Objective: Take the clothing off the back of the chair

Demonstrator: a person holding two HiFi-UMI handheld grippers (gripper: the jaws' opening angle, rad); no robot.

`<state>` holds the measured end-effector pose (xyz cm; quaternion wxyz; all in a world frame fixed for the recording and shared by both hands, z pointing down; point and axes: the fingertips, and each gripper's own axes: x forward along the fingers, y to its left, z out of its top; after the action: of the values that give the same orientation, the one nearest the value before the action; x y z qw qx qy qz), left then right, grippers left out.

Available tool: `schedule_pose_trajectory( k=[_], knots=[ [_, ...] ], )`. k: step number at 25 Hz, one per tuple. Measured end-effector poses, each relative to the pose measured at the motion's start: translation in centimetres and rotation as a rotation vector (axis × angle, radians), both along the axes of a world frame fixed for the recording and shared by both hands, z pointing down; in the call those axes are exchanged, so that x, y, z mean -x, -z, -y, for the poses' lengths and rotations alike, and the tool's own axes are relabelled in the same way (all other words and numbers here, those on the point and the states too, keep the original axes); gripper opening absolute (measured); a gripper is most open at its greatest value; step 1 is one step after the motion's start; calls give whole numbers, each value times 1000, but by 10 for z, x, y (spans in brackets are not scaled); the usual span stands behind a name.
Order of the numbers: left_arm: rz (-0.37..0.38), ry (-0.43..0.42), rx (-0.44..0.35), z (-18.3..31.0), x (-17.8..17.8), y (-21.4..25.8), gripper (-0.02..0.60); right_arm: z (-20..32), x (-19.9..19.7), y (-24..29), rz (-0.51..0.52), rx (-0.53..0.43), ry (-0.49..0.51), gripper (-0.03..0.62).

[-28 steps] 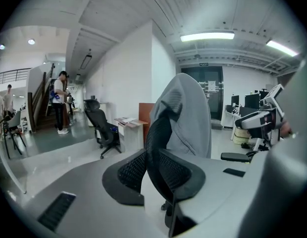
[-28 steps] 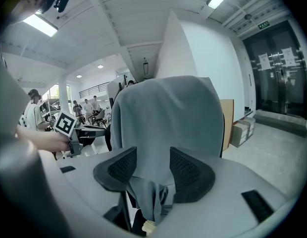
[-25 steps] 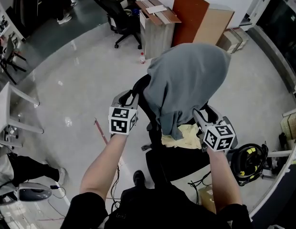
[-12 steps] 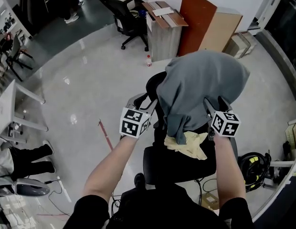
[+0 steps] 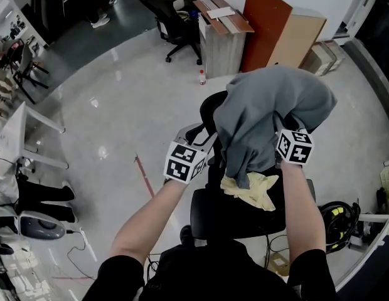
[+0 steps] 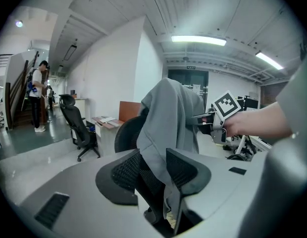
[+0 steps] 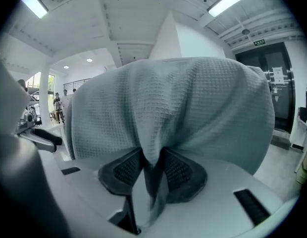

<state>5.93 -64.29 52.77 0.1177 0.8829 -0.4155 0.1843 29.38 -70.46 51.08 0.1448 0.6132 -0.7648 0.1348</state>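
Since the earlier frame both hands have advanced to the chair, and the cloth on it has bunched higher on the person's right side, baring more of the black backrest on the left. The right hand-held gripper [image 7: 152, 168] is closing on a fold of the grey garment [image 5: 270, 105]; its own view shows the fabric pressed between both pads and ballooning above them. The left hand-held gripper [image 6: 152, 170] stands part-spread. The garment's hanging left edge passes between its jaws and lies close against one pad, with a gap on the other side, so no grip is confirmed there. The garment is draped over the top of the chair back [image 5: 210, 105] and hangs down the side facing the person. Its long axis runs top to bottom, and it lies ahead of and above both grippers. The right hand is deeper into the cloth and the nearer of the two; the left sits just beside the hem. A yellow cloth [image 5: 254, 190] lies on the seat [image 5: 213, 215], directly under the hanging hem. In my judgement the removal depends on carrying the fabric upward over the top of the chair back before drawing it toward the person, and the left side needs a grip first.
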Motion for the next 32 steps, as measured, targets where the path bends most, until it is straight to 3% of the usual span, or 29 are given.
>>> schedule_pose_trajectory(
  k=[2, 3, 20, 32],
  knots=[
    [-1, -17, -5, -3, -4, 3, 164, -6, 5, 6, 2, -18, 11, 56],
    [0, -25, -10, -4, -6, 5, 164, -10, 8, 9, 4, -26, 18, 36],
    [-5, -193, -92, -87, -21, 37, 183, -145, 68, 90, 64, -190, 137, 29],
    [18, -220, -165, -153, 26, 70, 197, -237, 130, 108, 127, -216, 198, 28]
  ],
)
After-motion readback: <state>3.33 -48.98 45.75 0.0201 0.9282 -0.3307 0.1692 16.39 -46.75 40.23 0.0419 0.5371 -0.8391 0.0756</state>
